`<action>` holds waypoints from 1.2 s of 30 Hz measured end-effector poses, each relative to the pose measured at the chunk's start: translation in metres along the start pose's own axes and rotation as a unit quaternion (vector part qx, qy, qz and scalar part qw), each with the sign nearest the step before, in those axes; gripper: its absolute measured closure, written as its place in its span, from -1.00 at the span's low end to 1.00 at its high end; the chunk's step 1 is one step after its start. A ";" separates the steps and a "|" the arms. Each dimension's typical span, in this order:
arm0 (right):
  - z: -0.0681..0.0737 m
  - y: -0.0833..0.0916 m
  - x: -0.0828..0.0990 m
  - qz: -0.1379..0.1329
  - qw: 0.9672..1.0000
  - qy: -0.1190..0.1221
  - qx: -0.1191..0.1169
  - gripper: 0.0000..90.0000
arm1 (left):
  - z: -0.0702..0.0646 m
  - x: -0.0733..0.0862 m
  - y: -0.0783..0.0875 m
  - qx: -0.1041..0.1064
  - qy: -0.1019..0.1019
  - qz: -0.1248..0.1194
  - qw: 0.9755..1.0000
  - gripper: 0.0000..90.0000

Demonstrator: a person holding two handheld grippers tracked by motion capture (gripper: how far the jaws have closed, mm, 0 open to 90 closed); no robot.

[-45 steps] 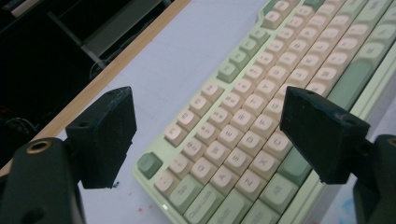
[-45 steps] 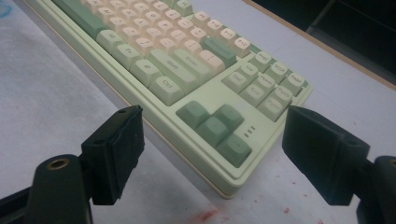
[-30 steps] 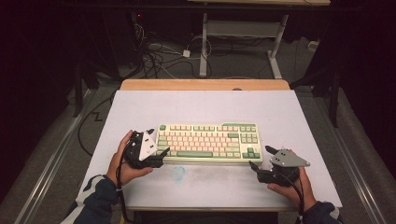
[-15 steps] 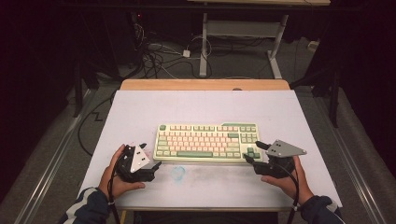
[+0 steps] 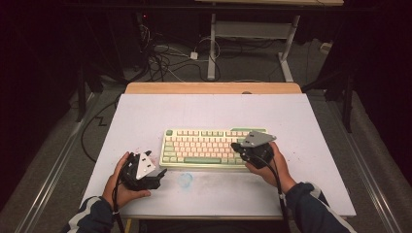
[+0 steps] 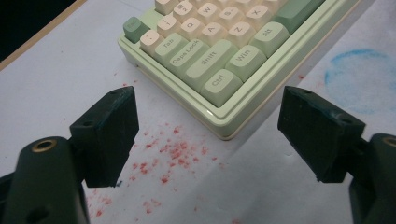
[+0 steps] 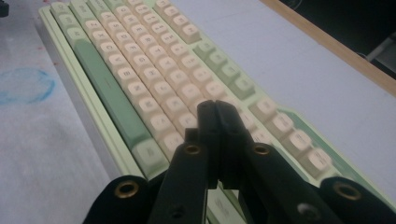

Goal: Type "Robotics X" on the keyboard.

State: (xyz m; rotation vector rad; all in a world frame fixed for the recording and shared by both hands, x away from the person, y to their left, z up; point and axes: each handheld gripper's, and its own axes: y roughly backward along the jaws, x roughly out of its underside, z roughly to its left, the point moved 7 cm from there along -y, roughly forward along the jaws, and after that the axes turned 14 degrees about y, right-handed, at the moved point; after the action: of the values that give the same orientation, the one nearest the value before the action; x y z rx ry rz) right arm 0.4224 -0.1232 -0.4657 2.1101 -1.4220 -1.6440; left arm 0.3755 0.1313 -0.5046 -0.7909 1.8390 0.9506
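Pale green, rectangular keyboard with cream and green keycaps (image 5: 214,147) lies flat near the middle of the white-topped desk (image 5: 204,111), long side toward the person.

Right hand-held gripper (image 5: 236,145) sits over the keyboard's right end, held in the person's right hand (image 5: 268,162). Its jaws have just been closing and now stand pressed together, nothing between them. In the right gripper view the closed tips (image 7: 215,109) hang just above the cream keys near the right part of the main block; whether they touch a key cannot be told.

Left hand-held gripper (image 5: 158,171) is at the keyboard's near left corner, off the keyboard, in the left hand (image 5: 121,184). Jaws wide apart, holding nothing. In the left gripper view (image 6: 210,121) the keyboard's corner with the Ctrl key (image 6: 219,84) lies between and just beyond the two black pads.

Red specks (image 6: 173,154) on the desk by that corner; a faint blue ring mark (image 5: 184,180) near the keyboard's front edge.
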 end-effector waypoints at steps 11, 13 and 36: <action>0.004 -0.044 -0.021 0.015 1.000 0.001 -0.022 1.00 | -0.001 0.003 -0.001 0.004 0.001 0.011 1.000 -0.57; 0.004 -0.049 -0.022 0.020 1.000 0.001 -0.023 1.00 | -0.001 0.004 -0.001 0.004 0.001 0.012 1.000 -0.57; 0.007 -0.070 -0.020 0.055 0.998 0.004 -0.021 1.00 | -0.003 0.009 -0.003 0.007 -0.006 0.024 1.000 -0.57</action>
State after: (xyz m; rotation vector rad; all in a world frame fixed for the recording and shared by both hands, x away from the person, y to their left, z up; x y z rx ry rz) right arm 0.4584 -0.0671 -0.4962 1.9773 -1.4604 -1.6083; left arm 0.3728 0.1267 -0.5130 -0.7333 1.8596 0.9712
